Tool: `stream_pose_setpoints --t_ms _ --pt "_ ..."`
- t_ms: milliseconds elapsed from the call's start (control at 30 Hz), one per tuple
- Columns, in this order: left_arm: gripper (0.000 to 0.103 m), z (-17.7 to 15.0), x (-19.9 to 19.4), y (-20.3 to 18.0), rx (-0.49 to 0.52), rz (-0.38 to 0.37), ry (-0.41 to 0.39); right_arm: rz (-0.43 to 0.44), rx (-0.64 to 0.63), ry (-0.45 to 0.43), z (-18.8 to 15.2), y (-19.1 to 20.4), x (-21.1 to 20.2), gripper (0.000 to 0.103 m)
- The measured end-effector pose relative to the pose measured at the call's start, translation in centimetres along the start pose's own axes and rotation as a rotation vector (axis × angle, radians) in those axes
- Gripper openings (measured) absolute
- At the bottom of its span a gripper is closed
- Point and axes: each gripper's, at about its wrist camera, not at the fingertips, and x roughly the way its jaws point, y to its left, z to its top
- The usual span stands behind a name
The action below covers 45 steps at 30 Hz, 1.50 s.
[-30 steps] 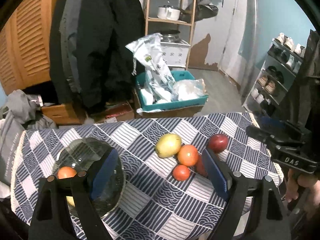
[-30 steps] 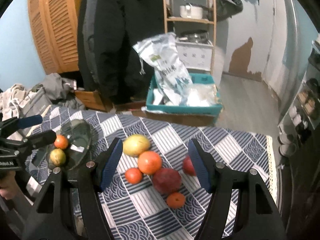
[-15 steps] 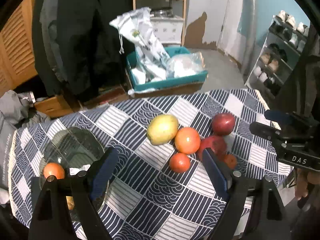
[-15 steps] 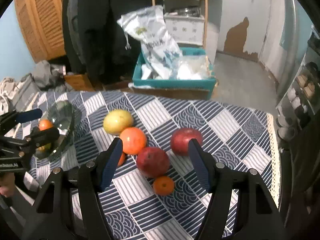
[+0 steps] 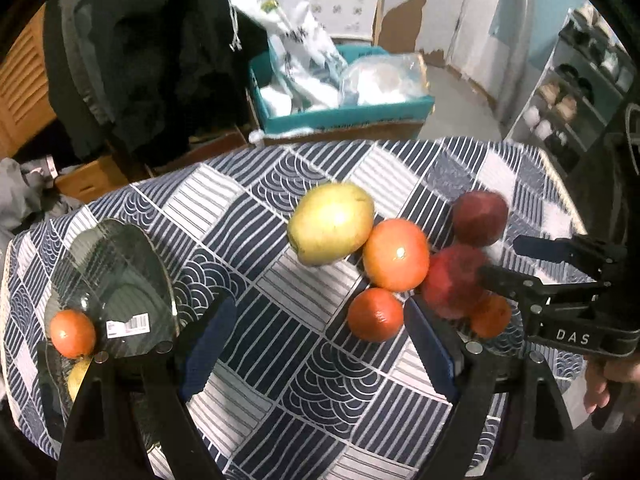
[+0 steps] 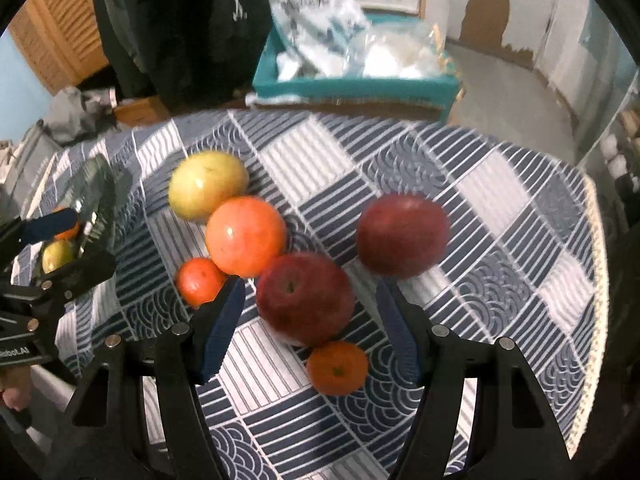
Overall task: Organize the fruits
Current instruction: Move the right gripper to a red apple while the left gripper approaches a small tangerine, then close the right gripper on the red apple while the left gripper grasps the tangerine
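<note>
Loose fruit lies on the patterned tablecloth [image 5: 256, 208]: a yellow-green fruit [image 5: 330, 222], a large orange [image 5: 395, 255], a small tangerine [image 5: 375, 314], a near red apple [image 6: 305, 298], a far red apple [image 6: 402, 235] and a second tangerine [image 6: 337, 367]. A glass bowl [image 5: 116, 280] at the left holds a tangerine [image 5: 73, 333] and a yellow fruit [image 5: 78, 376]. My left gripper [image 5: 316, 348] is open and empty, just short of the small tangerine. My right gripper [image 6: 310, 328] is open, its jaws either side of the near red apple.
A teal crate [image 5: 344, 116] with plastic bags stands on the floor behind the table. Dark coats [image 5: 152, 48] hang at the back left. A shoe rack [image 5: 580, 92] stands at the right. The table edge runs close on the right [image 6: 596, 240].
Both grippers have moved forward and down toward the fruit cluster. The right gripper's jaws have come around the near red apple. No fruit has moved.
</note>
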Motion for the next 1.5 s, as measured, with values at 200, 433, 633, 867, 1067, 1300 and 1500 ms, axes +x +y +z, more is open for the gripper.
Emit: stream_pose_setpoints --t_ms 200,433,633,867,1067,1300,1500 --pt "0.087 -0.6 2.2 -0.1 0.021 0.013 0.041 0.015 0.002 0.080 -0.7 0.0 3.0 0.069" --pt "0.087 -0.8 3.2 -0.1 0.030 0.000 0.057 0.054 0.033 0.111 -0.8 -0.6 4.2 0.072" --pt "0.087 -0.9 3.9 -0.2 0.032 -0.014 0.073 0.057 0.023 0.132 -0.7 -0.4 5.1 0.076" --pt "0.087 -0.9 4.4 -0.5 0.034 -0.030 0.085 0.050 0.010 0.161 -0.7 -0.3 6.3 0.078" --pt "0.087 -1.0 4.8 -1.1 0.041 -0.053 0.095 0.056 -0.018 0.162 -0.8 -0.2 7.1 0.077" --pt "0.087 -1.1 5.7 -2.2 0.064 -0.058 0.114 0.046 0.035 0.096 -0.6 -1.9 5.4 0.077" --pt "0.087 -1.2 7.0 -3.5 0.082 -0.064 0.140 0.026 0.063 0.039 -0.8 -2.9 3.4 0.077"
